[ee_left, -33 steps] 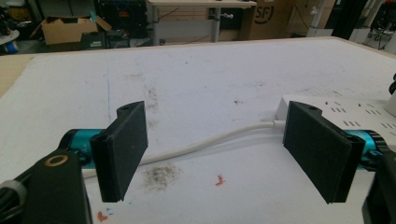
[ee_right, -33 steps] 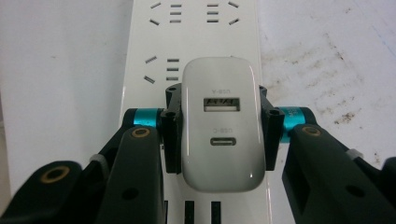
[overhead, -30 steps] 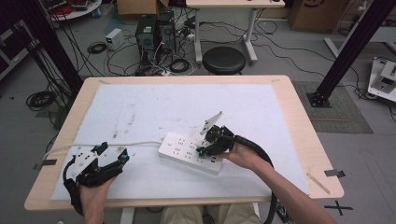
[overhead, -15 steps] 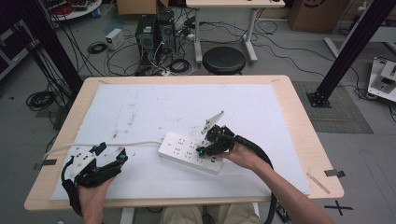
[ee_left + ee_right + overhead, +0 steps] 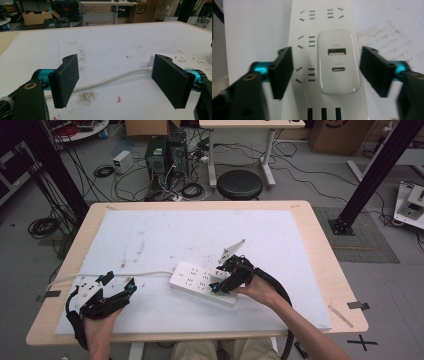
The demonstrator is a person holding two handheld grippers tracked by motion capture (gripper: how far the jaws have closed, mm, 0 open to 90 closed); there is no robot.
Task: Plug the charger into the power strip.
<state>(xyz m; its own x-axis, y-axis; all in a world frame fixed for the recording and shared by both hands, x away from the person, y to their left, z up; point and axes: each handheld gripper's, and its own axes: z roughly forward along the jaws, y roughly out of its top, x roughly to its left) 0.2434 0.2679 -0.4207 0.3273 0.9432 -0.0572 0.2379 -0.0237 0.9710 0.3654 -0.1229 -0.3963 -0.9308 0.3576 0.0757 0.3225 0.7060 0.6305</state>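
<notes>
A white charger (image 5: 338,62) is plugged into a long white power strip (image 5: 192,280) that lies on the white mat (image 5: 165,235) of the desk (image 5: 320,255), a bit to the right of the middle. In the right gripper view the charger stands on the strip with its two little ports facing the camera, and rows of socket slots show beside it and past it. The right claw (image 5: 225,282) hangs right over the charger. Its jaws have just been opening, and now they are spread wide, one on each side of the charger, with a gap between each black pad and the white sides. The charger sits between them, but they do not pinch it. A hand (image 5: 260,290) holds this claw from the near side of the desk. The left claw (image 5: 116,282) is well apart from the strip, near the front left part of the mat. Its jaws are spread wide too, and they hold nothing. In the left gripper view the strip's white cord (image 5: 112,78) runs across the mat past the two black pads, from the end of the strip toward the left edge of the desk. The cord lies flat and does not touch the pads.
</notes>
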